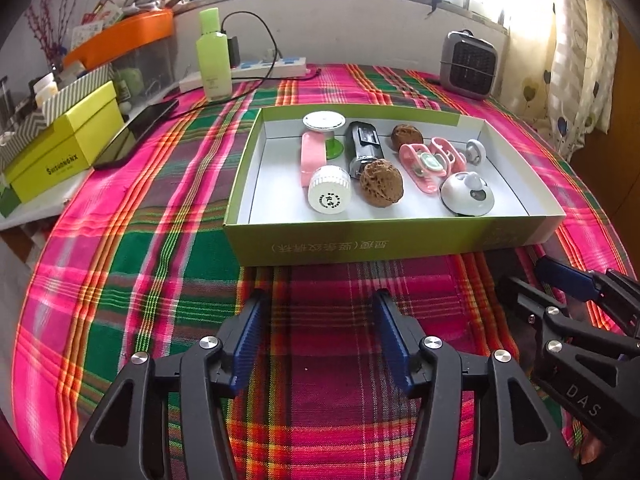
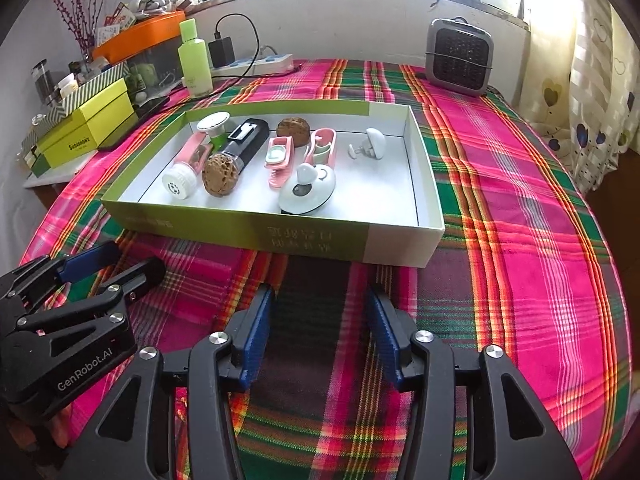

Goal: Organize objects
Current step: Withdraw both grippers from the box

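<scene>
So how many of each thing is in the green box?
Walnuts: 2
Pink clips: 2
White hooks: 1
White dome: 1
Pink bottle: 1
Black bottle: 1
Green-stemmed stand: 1
Total: 9, all in the box.

A shallow green box (image 1: 384,240) with a white inside lies open on the plaid-covered desk (image 1: 160,280). Inside lie two brown walnuts (image 1: 381,184), a pink bottle with a white ribbed cap (image 1: 329,190), a dark cylindrical device (image 1: 362,148), two pink clips (image 1: 424,164), a white dome-shaped gadget (image 1: 468,194), a small white knob (image 1: 475,151) and a white disc on a green stand (image 1: 325,122).
</scene>
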